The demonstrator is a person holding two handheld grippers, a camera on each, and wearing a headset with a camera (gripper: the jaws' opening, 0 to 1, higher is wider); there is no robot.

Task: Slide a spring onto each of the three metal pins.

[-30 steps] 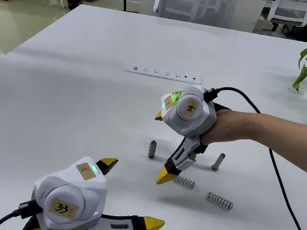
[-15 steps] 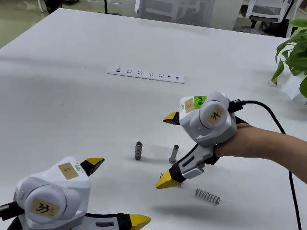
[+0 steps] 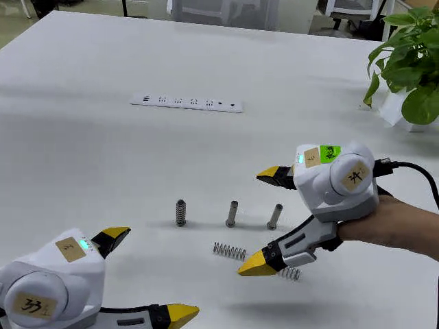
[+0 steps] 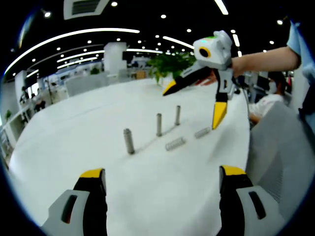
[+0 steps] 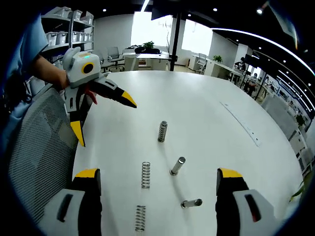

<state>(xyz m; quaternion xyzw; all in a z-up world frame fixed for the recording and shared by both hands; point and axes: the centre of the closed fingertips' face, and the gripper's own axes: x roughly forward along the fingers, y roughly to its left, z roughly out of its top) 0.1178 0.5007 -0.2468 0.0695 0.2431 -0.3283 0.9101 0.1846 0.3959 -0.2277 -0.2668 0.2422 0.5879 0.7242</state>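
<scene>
Both claws are spread wide, with nothing between the jaws of either. The right claw (image 3: 250, 224), a hand (image 3: 394, 223) behind it, hangs over the table (image 3: 103, 157). Its lower yellow tip is close by one loose spring (image 3: 291, 273) and half hides it. A second spring (image 3: 229, 251) lies flat just left of that tip.

Ahead of the right claw three pins stand upright in a row. The end pin (image 3: 275, 216) is nearest it and bare, the mid pin (image 3: 232, 213) next and also bare. The far pin (image 3: 181, 212) has a spring wound round its shaft.

The left claw (image 3: 161, 272) sits low at the table's near side, well apart from the row, with its jaws opening toward the far pin. A power strip (image 3: 187, 103) lies well beyond both claws.
</scene>
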